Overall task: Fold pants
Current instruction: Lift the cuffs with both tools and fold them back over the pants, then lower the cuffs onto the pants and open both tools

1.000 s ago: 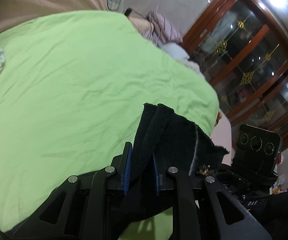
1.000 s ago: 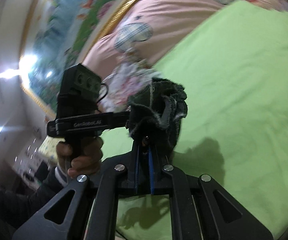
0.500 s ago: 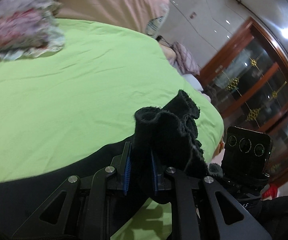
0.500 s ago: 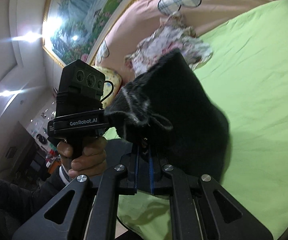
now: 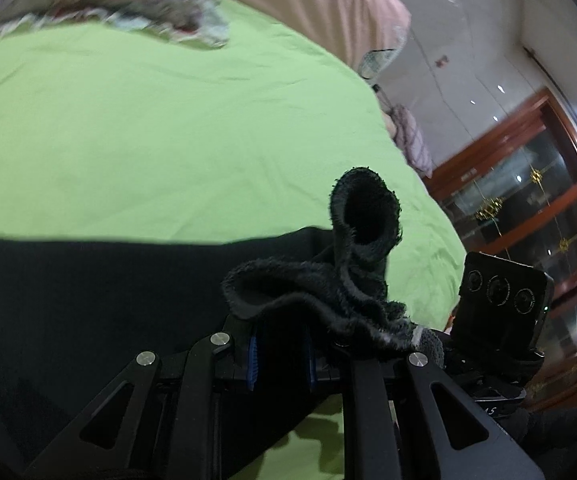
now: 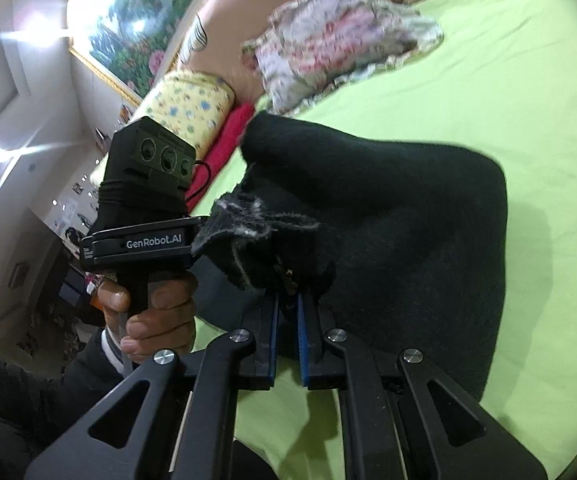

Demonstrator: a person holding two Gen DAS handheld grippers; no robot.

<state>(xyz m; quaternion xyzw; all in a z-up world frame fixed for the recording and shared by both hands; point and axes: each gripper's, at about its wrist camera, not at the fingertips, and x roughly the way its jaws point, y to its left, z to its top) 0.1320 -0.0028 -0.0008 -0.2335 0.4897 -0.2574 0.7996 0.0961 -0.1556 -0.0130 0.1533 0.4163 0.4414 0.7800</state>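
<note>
The black pants [image 5: 88, 288] spread over the green bed sheet [image 5: 128, 140] in the left wrist view, and they show as a broad black sheet in the right wrist view [image 6: 388, 220]. My left gripper [image 5: 280, 356] is shut on a bunched, frayed edge of the pants, which curls up above the blue pads. My right gripper [image 6: 288, 336] is shut on another bunched edge of the pants close by. Each gripper shows in the other's view, close beside it.
A floral cloth [image 6: 340, 36] lies at the head of the bed by the pink headboard [image 5: 328, 12]. A yellow pillow [image 6: 184, 100] and red cloth [image 6: 228, 136] lie at the left. A wooden glass cabinet [image 5: 528, 200] stands beyond the bed's right edge.
Both grippers have swung toward the head of the bed with the pants in them. More of the black cloth now lies spread over the green sheet.
</note>
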